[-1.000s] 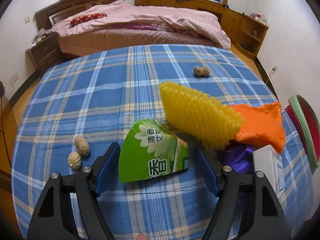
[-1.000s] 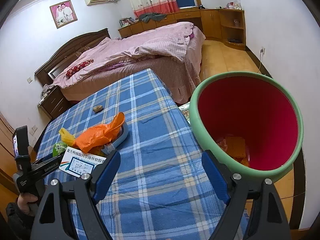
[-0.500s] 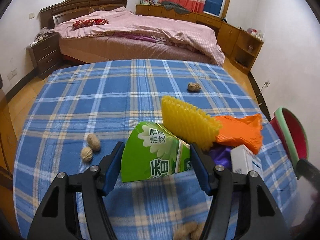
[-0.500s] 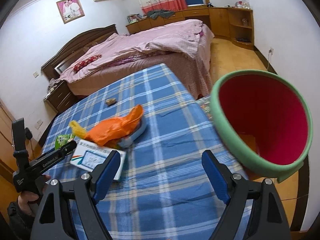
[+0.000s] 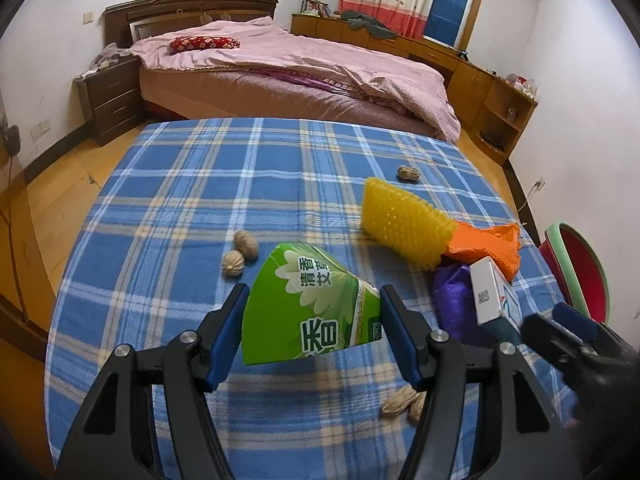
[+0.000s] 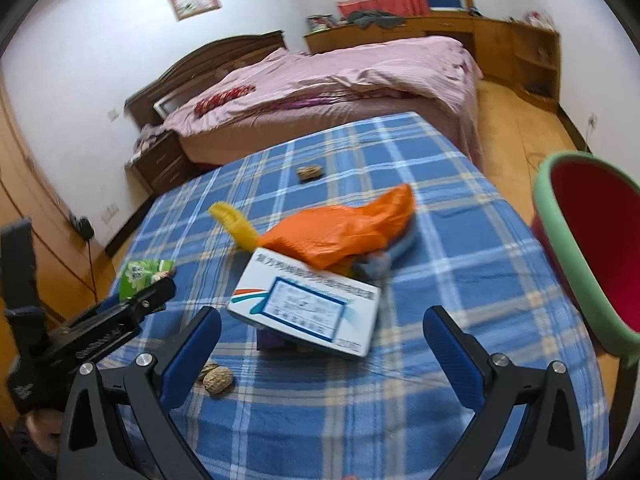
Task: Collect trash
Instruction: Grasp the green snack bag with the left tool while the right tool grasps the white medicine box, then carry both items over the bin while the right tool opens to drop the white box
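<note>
My left gripper (image 5: pixel 312 330) is shut on a green printed package (image 5: pixel 308 304) and holds it just above the blue checked tablecloth (image 5: pixel 180 200). My right gripper (image 6: pixel 322 320) points at a white medicine box (image 6: pixel 308 304), its jaws opening wide; the box lies just ahead of the tips, untouched. The box rests on a purple bag (image 5: pixel 452 300), beside an orange foam net (image 6: pixel 340 232) and a yellow foam net (image 5: pixel 404 224). In the right wrist view the left gripper (image 6: pixel 132 304) and the green package (image 6: pixel 144 274) are at the left.
A red bin with a green rim (image 6: pixel 560 240) stands off the table's right edge. Two walnuts (image 5: pixel 240 252) lie left of the package, peanut shells (image 5: pixel 404 400) near the front, one peanut (image 5: pixel 408 173) farther back. A bed (image 5: pixel 300 68) stands behind the table.
The left gripper closed on the green package and drew it up and back. The right gripper swung left from the bin to the white box, and its jaws widened.
</note>
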`<state>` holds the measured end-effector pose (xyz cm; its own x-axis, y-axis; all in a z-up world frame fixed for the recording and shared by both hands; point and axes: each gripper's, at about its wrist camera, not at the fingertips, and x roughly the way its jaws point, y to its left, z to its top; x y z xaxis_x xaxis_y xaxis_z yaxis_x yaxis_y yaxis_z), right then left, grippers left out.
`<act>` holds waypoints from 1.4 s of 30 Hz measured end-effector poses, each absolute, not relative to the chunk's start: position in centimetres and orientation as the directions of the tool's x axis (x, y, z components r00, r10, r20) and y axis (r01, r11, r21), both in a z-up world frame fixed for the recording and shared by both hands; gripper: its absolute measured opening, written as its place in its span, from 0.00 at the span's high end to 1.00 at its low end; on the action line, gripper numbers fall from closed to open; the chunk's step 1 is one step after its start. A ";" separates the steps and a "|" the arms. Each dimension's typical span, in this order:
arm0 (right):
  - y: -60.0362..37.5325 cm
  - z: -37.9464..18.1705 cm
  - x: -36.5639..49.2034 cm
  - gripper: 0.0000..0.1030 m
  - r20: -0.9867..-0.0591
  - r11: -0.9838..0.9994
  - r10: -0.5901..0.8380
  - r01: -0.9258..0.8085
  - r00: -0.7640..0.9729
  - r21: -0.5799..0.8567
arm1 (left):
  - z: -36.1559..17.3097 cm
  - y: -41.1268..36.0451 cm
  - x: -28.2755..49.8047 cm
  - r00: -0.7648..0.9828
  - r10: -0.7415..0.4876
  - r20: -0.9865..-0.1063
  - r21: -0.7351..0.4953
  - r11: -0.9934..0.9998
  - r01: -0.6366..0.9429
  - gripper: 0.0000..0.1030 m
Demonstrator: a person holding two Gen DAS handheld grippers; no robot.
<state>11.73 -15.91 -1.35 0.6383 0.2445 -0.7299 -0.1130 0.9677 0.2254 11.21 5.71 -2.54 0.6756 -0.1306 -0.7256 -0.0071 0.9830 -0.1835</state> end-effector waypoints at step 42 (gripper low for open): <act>-18.9 2.2 12.3 0.75 -0.659 0.974 0.224 -0.184 0.718 0.131 | 0.4 2.9 9.5 0.713 -0.195 -0.674 -0.194 0.977 0.084 0.36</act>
